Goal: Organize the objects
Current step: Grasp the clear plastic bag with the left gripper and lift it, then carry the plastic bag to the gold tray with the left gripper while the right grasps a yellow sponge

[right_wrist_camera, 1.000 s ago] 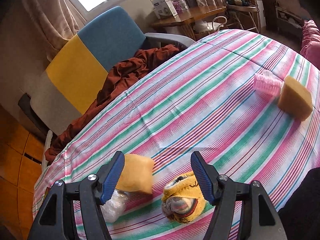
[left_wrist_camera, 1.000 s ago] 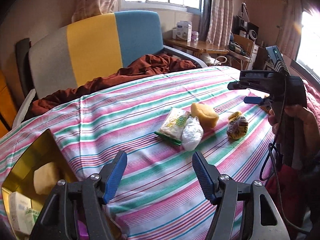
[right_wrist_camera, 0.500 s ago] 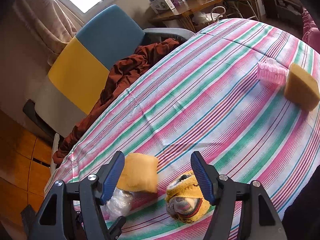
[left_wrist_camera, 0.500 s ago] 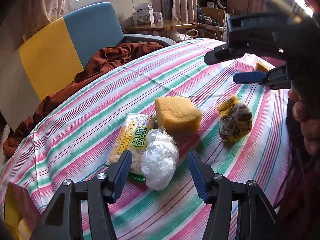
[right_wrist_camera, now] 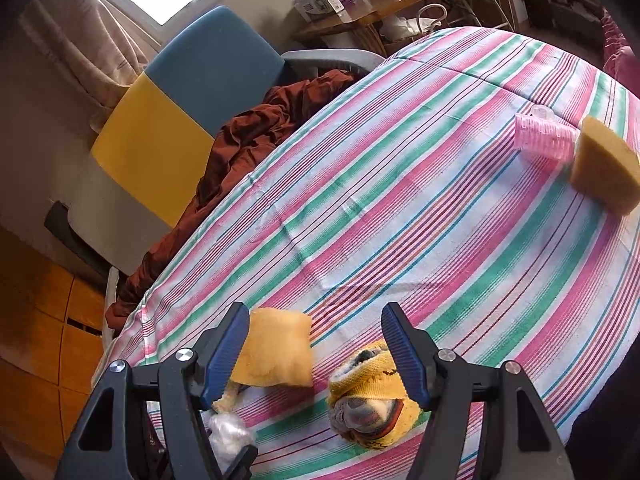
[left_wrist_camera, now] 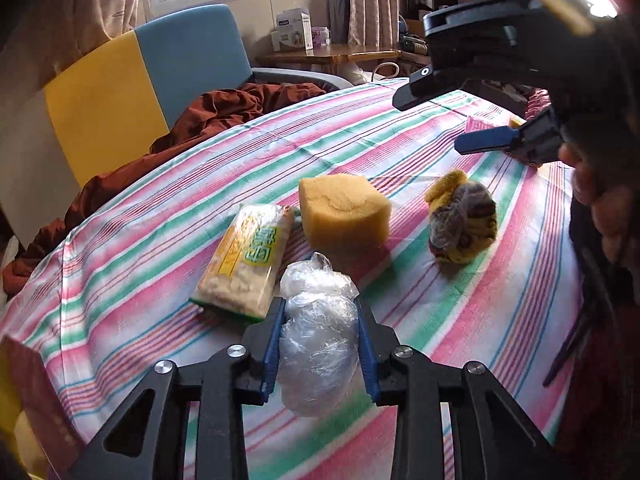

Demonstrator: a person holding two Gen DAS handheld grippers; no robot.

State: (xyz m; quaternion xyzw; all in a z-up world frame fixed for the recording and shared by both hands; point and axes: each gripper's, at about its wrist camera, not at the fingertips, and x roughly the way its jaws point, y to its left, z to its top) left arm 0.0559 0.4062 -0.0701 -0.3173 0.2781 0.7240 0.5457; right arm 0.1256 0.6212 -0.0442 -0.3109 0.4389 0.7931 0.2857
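Between your left gripper's [left_wrist_camera: 320,336] blue fingers [left_wrist_camera: 272,340] sat the crumpled clear plastic bag [left_wrist_camera: 318,336]; the fingers had just been closing and now pinched it on both sides, though it still rested on the striped cloth [left_wrist_camera: 160,240] of the counter. Just beyond the left finger lay the snack packet [left_wrist_camera: 248,260], touching the bag's far end, and ahead of both fingers sat a yellow sponge [left_wrist_camera: 344,212]. Off past the right finger was the yellow knitted bundle [left_wrist_camera: 464,224].

Your right gripper [right_wrist_camera: 316,356] held nothing: its fingers stood spread, hovering above the counter, with that sponge showing beside its left finger and the knitted bundle [right_wrist_camera: 372,396] under its right one.

By my reading, you were early in the tidying. At the lower left edge of the left view, near the finger mounts, a box [left_wrist_camera: 28,392] showed only as a corner, and I could not tell what it held. Left on the counter were the packet, the sponge, the bundle and, well beyond your right fingers, a pink ribbed piece [right_wrist_camera: 544,140] touching a second sponge [right_wrist_camera: 604,168]. The bag was gripped but not yet lifted.

The counter wore a cloth of pink, green and white stripes, slightly creased. Beyond it stood a yellow and blue chair [right_wrist_camera: 184,108] draped with rust-brown fabric [right_wrist_camera: 256,128], curtained windows, and a wooden side table [right_wrist_camera: 384,4] carrying small boxes.
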